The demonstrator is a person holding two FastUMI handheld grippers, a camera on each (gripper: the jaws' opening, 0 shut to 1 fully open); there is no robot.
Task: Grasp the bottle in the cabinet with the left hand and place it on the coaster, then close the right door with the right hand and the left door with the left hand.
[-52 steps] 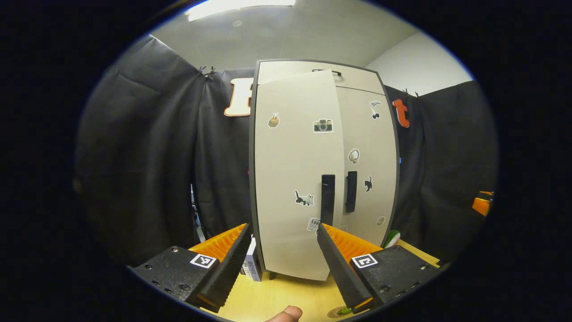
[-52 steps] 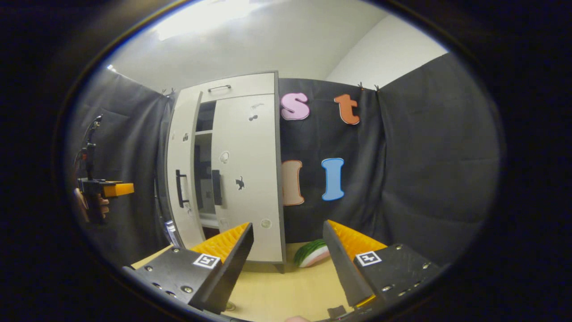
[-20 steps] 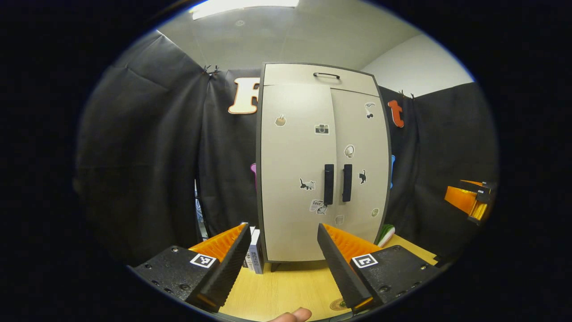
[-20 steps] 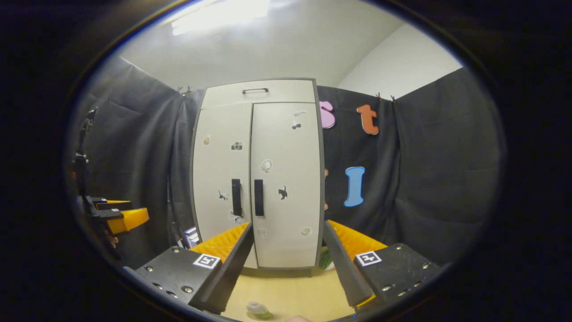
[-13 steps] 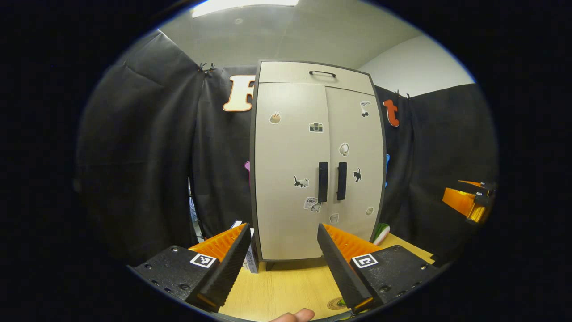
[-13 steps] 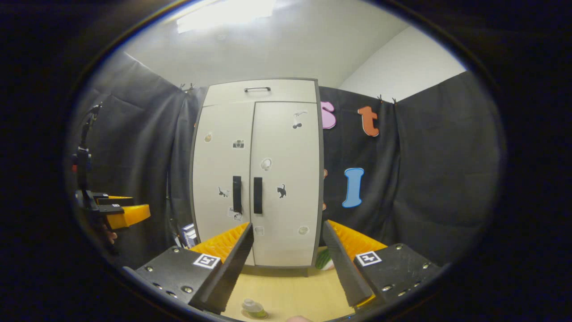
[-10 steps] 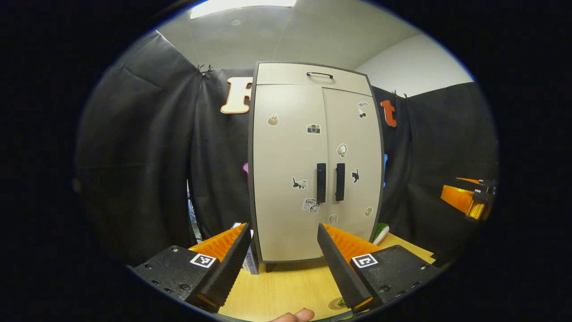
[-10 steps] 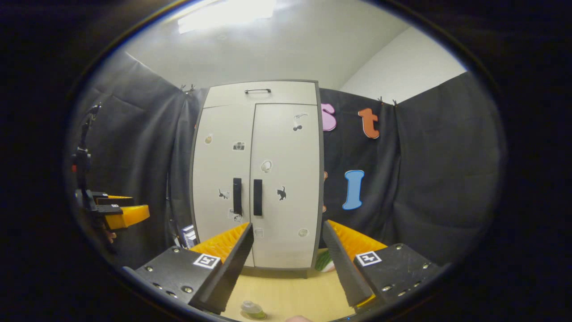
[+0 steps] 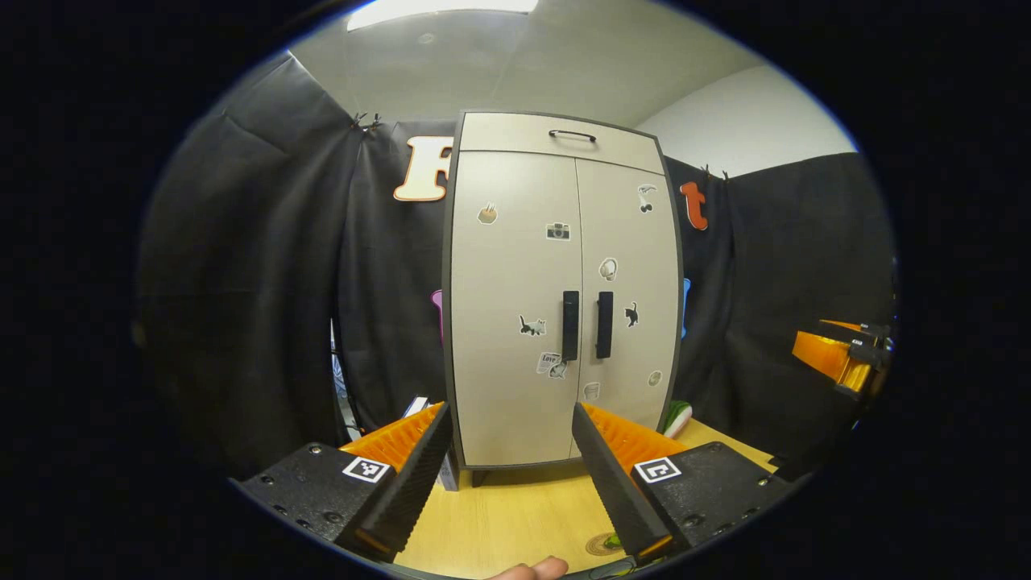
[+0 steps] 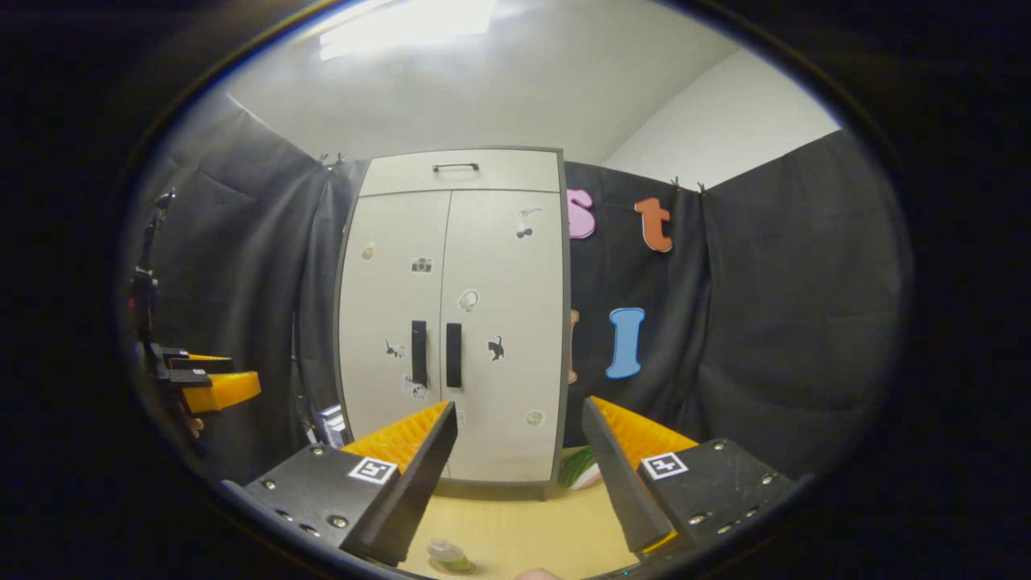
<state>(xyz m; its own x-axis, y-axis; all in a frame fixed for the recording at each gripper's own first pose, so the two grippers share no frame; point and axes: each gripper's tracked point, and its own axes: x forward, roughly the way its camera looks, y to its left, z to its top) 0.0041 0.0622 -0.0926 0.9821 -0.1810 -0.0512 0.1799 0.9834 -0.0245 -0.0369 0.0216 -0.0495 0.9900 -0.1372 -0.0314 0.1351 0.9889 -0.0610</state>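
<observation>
Beige-fronted two-door cabinet is closed, small clear bottle on round coaster (task looks finished), both grippers' jaws spread and empty.

A makeshift recording booth set up inside a plain room: black cloth hangs clipped as walls, with a white wall and a ceiling light panel above it. A small sticker-covered cabinet stands at the back of a light wooden table, like a staged household prop.
</observation>
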